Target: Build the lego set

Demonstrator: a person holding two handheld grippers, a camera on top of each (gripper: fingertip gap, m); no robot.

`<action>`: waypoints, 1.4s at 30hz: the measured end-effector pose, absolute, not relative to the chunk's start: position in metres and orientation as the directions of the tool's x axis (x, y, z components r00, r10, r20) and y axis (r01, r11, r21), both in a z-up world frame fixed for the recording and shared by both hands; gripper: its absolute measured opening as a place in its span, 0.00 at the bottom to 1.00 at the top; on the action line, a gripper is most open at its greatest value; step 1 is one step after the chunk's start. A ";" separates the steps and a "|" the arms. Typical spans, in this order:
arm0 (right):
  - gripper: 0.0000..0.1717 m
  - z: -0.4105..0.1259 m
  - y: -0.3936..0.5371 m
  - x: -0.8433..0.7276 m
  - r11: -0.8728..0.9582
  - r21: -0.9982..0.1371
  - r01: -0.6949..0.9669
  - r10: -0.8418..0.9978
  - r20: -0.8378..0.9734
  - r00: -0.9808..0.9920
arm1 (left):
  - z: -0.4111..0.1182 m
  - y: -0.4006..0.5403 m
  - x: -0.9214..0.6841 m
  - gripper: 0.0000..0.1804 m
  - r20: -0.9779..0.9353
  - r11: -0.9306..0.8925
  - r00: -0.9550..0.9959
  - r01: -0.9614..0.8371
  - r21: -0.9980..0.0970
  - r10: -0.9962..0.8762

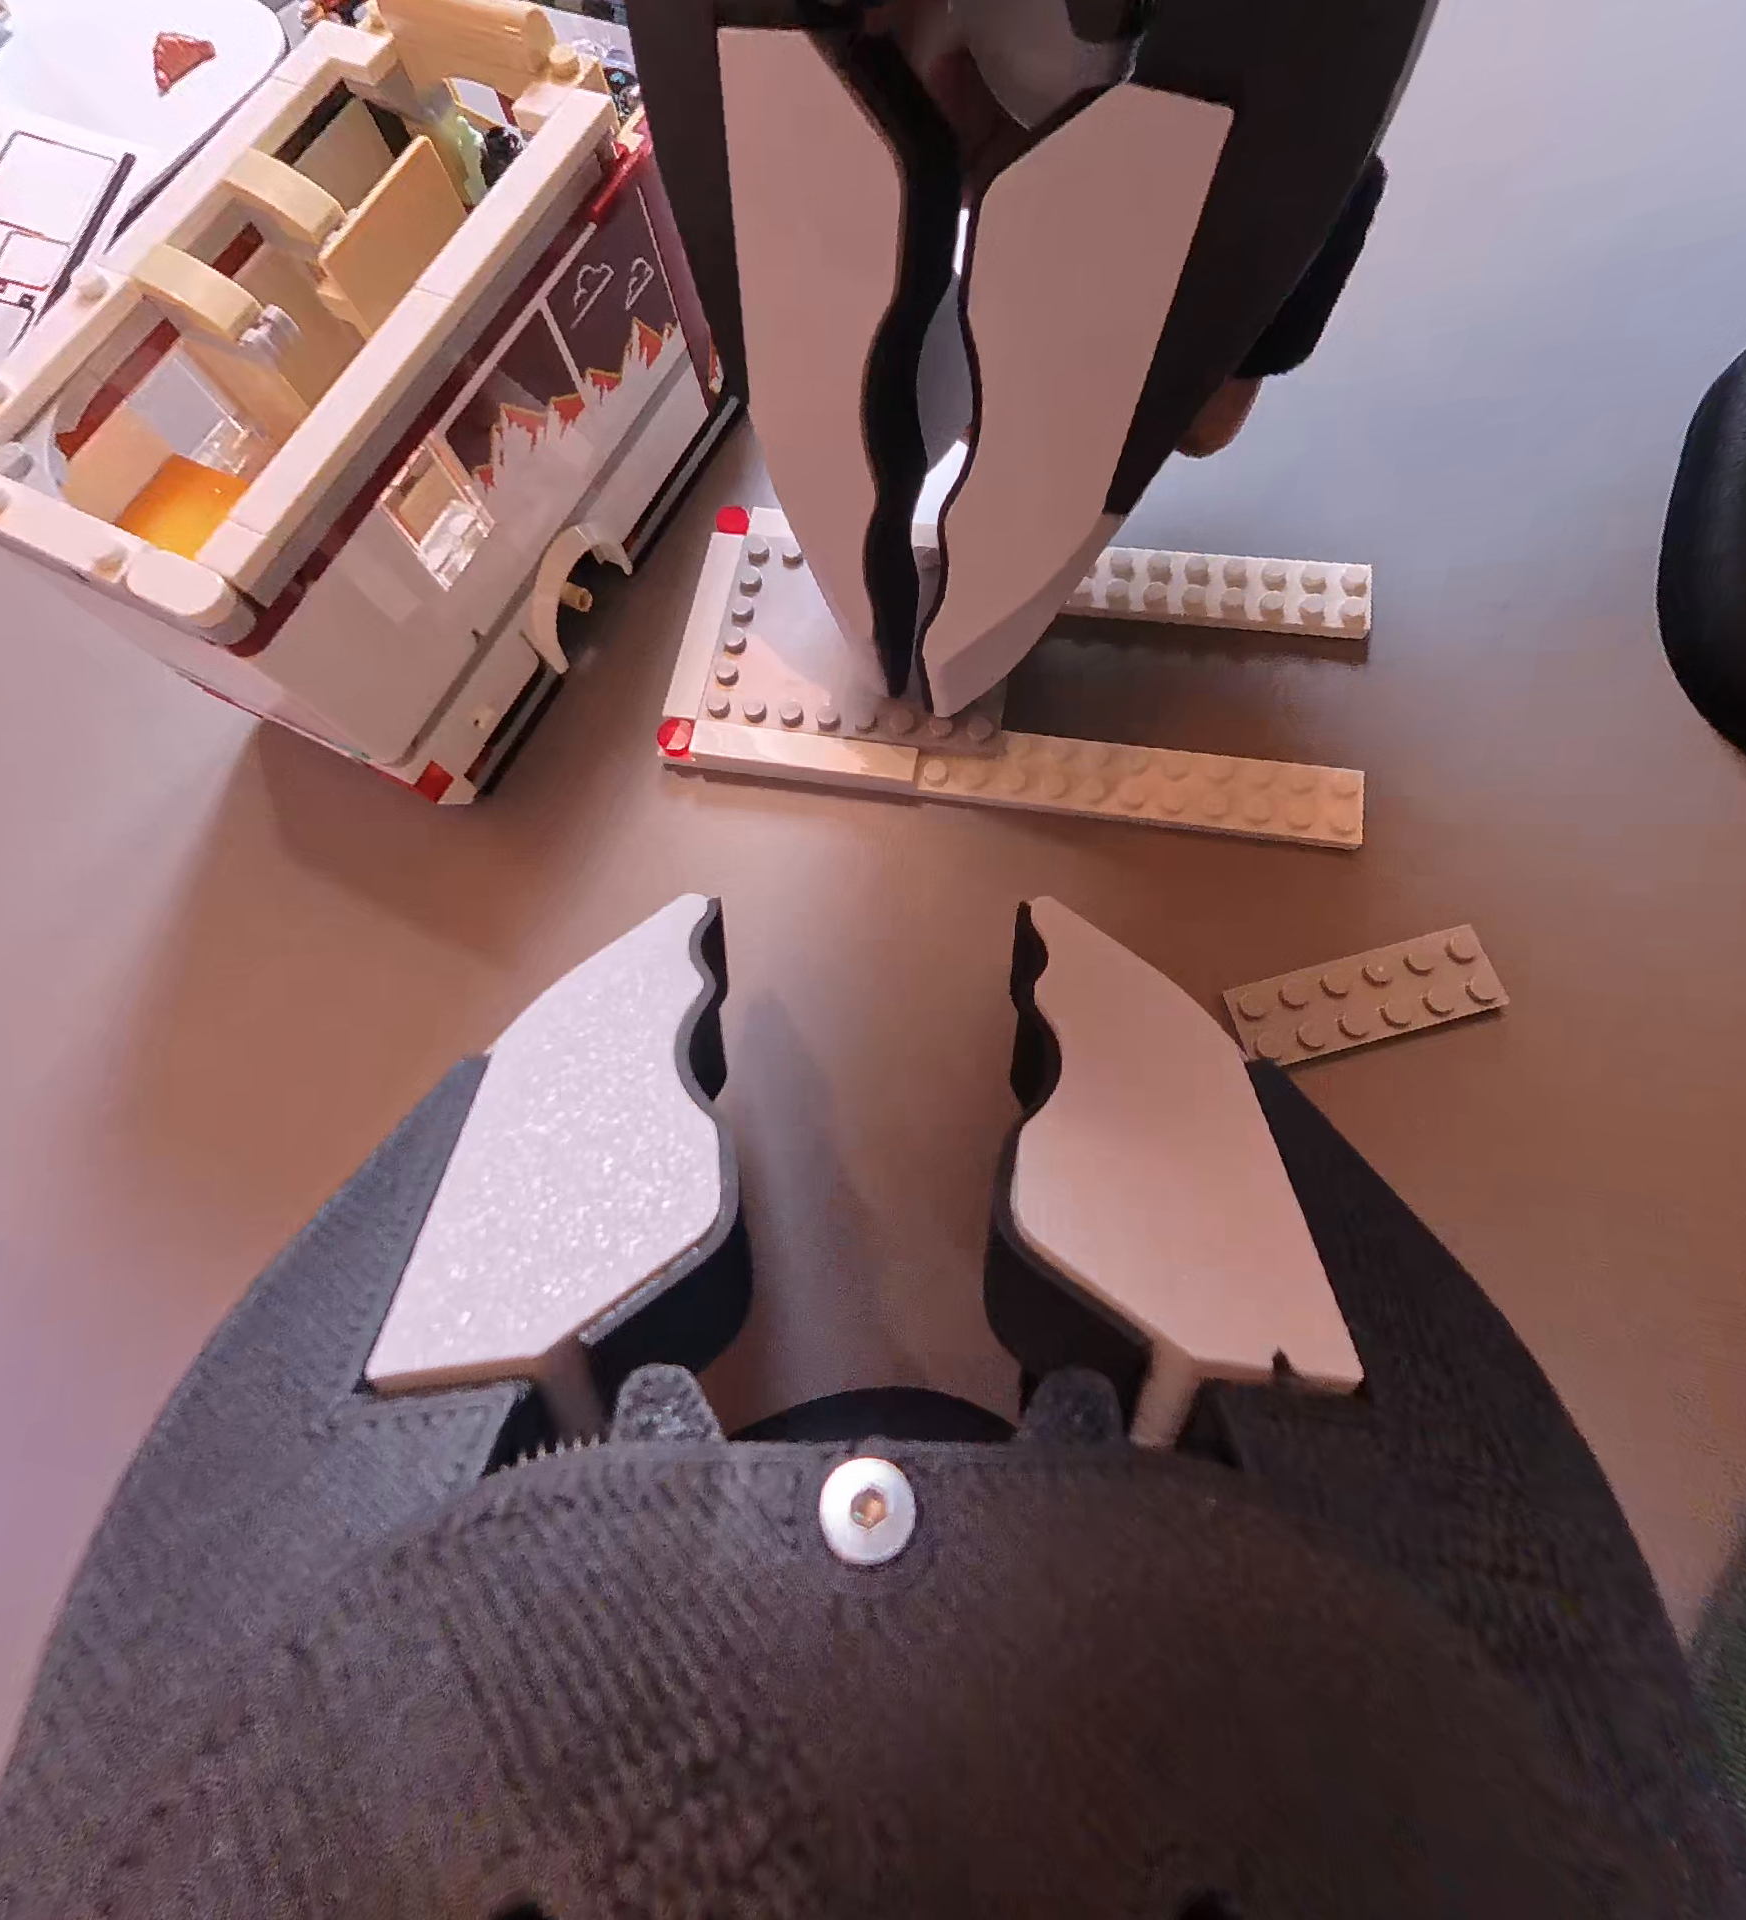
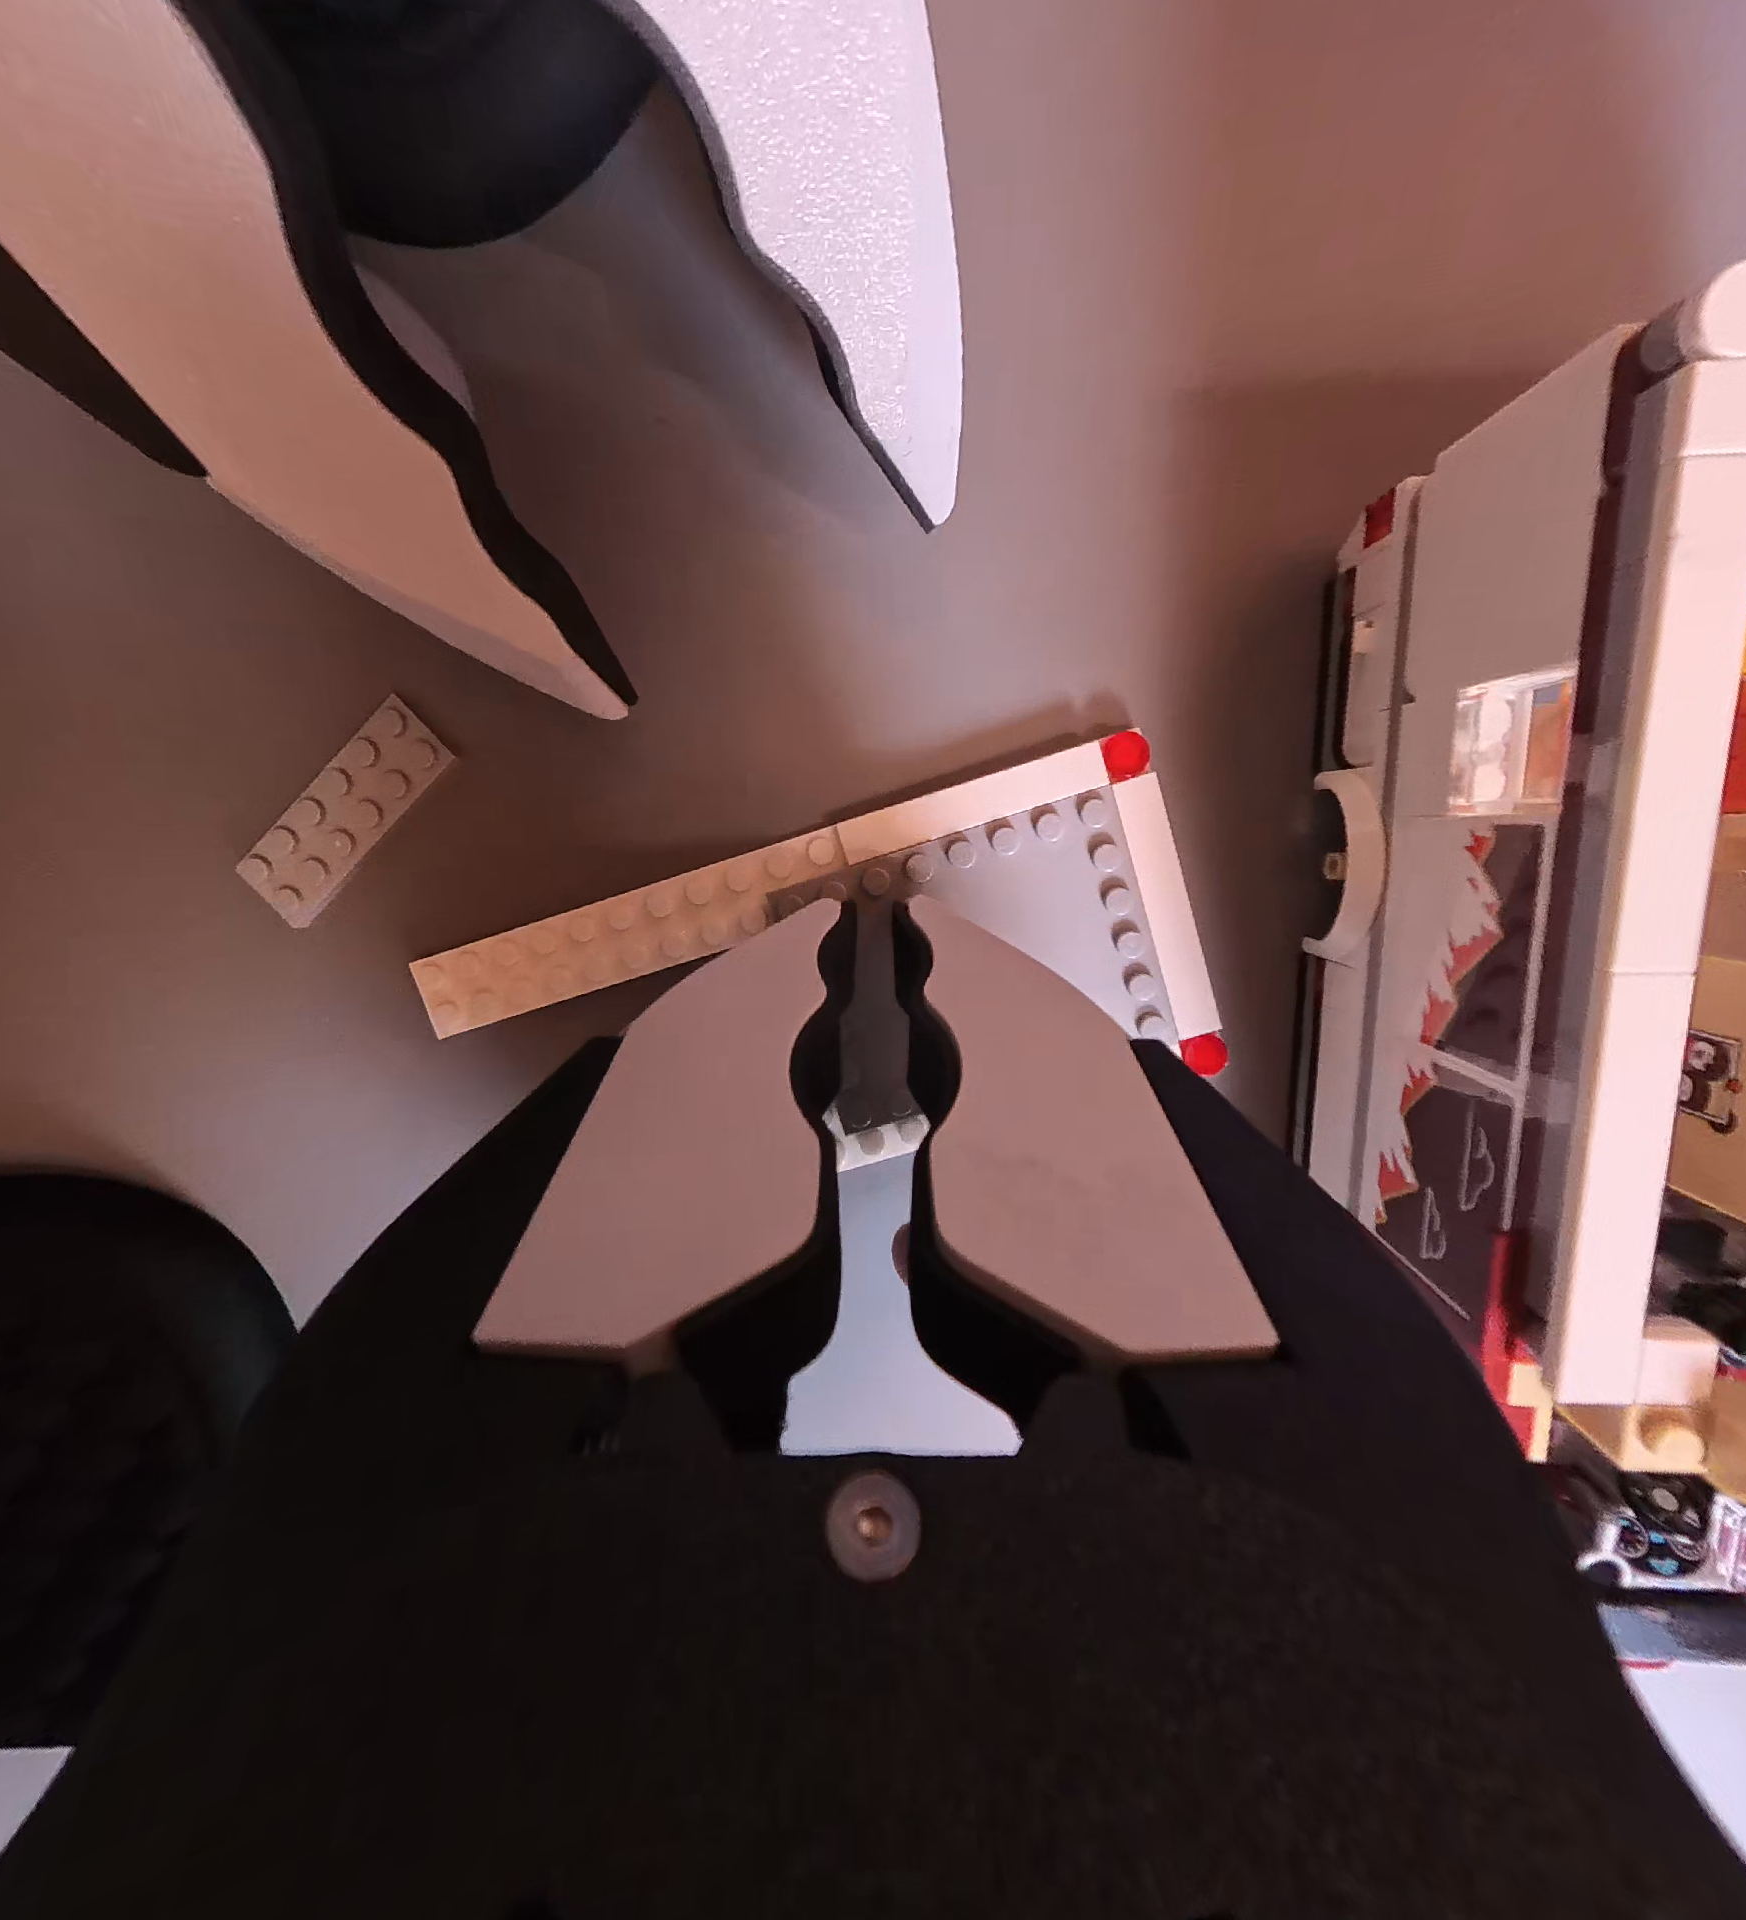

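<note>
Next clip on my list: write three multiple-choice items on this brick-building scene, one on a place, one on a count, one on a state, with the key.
1. Where does the loose grey plate lie?
A. on the toy van's roof
B. on the table, apart from the flat assembly
C. between the left tool's fingers

2. How many red round studs mark the flat assembly's corners?
A. two
B. four
C. none

3. How do the left tool's fingers stand?
A. shut on a brick
B. wide apart, nothing between them
C. hidden

Key: B, it rests alone on the table; A, one red stud at each of two corners; B, bare table shows between the fingers.
</note>
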State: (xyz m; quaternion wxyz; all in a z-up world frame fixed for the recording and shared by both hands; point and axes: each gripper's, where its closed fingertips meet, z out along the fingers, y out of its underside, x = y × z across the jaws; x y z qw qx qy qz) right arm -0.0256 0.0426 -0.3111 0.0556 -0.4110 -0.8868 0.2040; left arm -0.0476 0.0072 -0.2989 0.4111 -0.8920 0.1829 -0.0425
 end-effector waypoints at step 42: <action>0.27 -0.318 0.057 0.002 0.272 -0.528 0.804 0.945 -0.009 -0.326 | -0.308 0.031 -0.047 0.37 0.034 -0.616 0.812 -0.414 -0.671 -0.583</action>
